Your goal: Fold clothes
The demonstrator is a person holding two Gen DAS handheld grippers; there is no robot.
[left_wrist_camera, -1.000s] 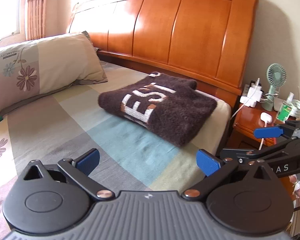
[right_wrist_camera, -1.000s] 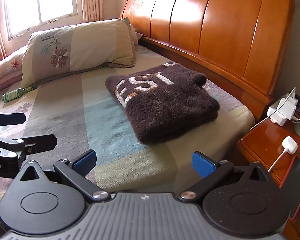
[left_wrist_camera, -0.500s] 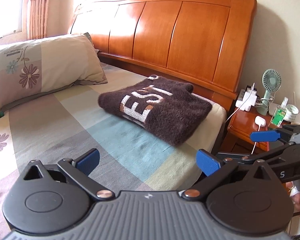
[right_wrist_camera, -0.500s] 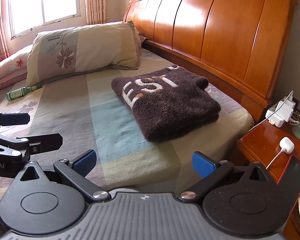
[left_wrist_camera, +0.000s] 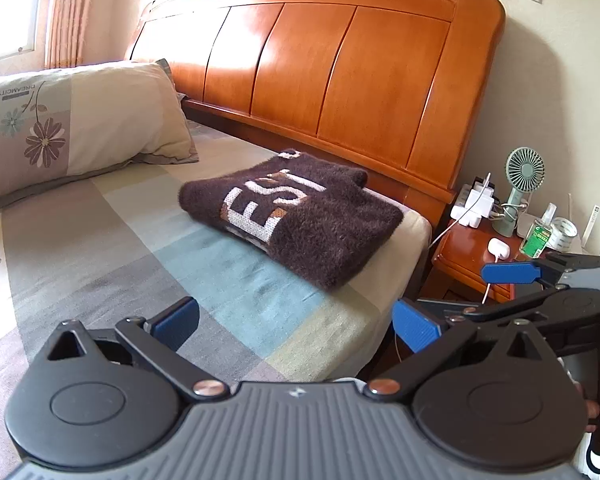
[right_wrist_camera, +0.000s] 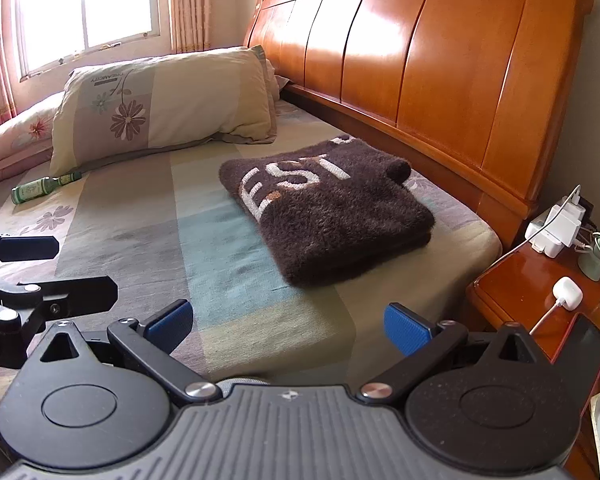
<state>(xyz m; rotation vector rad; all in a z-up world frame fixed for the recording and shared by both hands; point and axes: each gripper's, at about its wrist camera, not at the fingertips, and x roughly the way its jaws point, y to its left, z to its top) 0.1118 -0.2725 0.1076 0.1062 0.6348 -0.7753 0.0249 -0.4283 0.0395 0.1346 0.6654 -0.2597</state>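
A dark brown fuzzy sweater [left_wrist_camera: 296, 216] with white letters lies folded in a neat rectangle on the bed near the headboard; it also shows in the right wrist view [right_wrist_camera: 328, 208]. My left gripper [left_wrist_camera: 296, 322] is open and empty, held back from the sweater over the bed's near edge. My right gripper [right_wrist_camera: 288, 324] is open and empty too, also well short of the sweater. Each gripper shows at the edge of the other's view: the right one [left_wrist_camera: 512, 276], the left one [right_wrist_camera: 32, 264].
A flowered pillow [right_wrist_camera: 164, 104] lies at the head of the bed by the wooden headboard [left_wrist_camera: 340, 68]. A green bottle [right_wrist_camera: 40, 188] lies on the sheet. The nightstand [right_wrist_camera: 540, 292] on the right holds a fan [left_wrist_camera: 520, 188], chargers, an earbud case and bottles.
Both grippers have pulled back and risen a little from the sweater, so it looks smaller and farther. The sweater has not moved; both stay open.
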